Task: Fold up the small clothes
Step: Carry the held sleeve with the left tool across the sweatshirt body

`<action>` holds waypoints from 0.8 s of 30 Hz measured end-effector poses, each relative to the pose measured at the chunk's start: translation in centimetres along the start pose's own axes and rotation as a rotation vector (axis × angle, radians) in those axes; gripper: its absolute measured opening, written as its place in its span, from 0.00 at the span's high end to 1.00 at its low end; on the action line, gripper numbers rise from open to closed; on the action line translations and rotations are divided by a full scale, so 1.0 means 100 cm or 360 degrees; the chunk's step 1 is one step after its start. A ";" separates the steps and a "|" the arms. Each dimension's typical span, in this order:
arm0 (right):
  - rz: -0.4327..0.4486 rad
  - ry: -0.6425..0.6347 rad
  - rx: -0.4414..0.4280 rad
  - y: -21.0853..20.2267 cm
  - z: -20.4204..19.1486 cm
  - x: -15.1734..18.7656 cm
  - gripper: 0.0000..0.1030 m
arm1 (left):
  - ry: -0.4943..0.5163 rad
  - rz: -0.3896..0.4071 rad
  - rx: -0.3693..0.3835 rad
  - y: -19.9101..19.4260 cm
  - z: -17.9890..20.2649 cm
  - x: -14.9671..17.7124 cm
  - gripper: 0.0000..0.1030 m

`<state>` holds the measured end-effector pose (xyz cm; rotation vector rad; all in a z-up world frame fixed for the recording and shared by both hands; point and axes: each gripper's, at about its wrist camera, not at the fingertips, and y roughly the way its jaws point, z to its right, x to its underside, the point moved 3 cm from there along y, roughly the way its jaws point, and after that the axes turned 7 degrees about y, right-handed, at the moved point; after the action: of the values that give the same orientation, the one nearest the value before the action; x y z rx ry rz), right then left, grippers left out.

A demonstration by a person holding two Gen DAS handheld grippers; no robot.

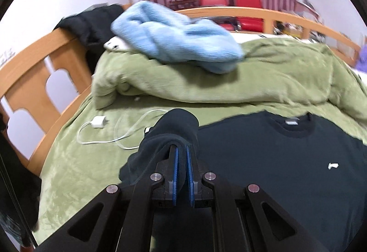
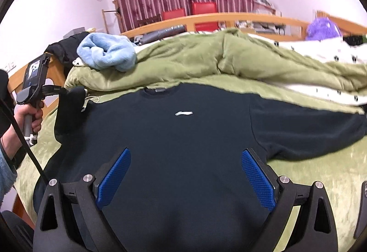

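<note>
A dark navy sweatshirt (image 1: 275, 171) lies chest up on the green bed cover, with a small white logo and the collar at the far side. My left gripper (image 1: 181, 153) is shut on its left sleeve (image 1: 176, 123), and the cuff bunches up over the blue pads. In the right wrist view that sleeve (image 2: 68, 109) hangs lifted beside the handheld left gripper, held by a person's hand (image 2: 29, 116). My right gripper (image 2: 185, 158) is open, wide above the sweatshirt's (image 2: 183, 132) lower body, touching nothing. The other sleeve (image 2: 309, 130) lies stretched out to the right.
A rumpled green quilt (image 1: 229, 82) is heaped behind the collar, with a light blue fleece garment (image 1: 179, 38) on top. A white charger and cable (image 1: 98, 122) lie on the cover left of the sleeve. The wooden bed rail (image 1: 29, 82) runs along the left.
</note>
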<state>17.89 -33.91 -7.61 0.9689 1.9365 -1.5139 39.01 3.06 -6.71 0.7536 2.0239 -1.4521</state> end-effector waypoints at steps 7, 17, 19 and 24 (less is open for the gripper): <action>-0.0021 -0.0055 0.0027 -0.004 0.008 -0.008 0.07 | 0.0130 0.0039 0.0033 -0.005 0.077 0.017 0.92; -0.0051 -0.0027 0.0065 0.003 0.017 -0.008 0.07 | 0.0183 -0.0074 0.0160 0.003 0.117 0.052 0.91; -0.0050 -0.0019 0.0067 0.003 0.016 -0.006 0.07 | 0.0188 -0.0070 0.0182 -0.002 0.116 0.055 0.86; -0.0032 -0.0054 0.0083 0.000 0.003 0.003 0.07 | 0.0137 -0.0028 0.0201 -0.027 0.101 0.063 0.43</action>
<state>17.71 -34.12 -7.89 0.9425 1.8971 -1.5894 33.64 -6.45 -12.13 0.8663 2.0216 -1.5944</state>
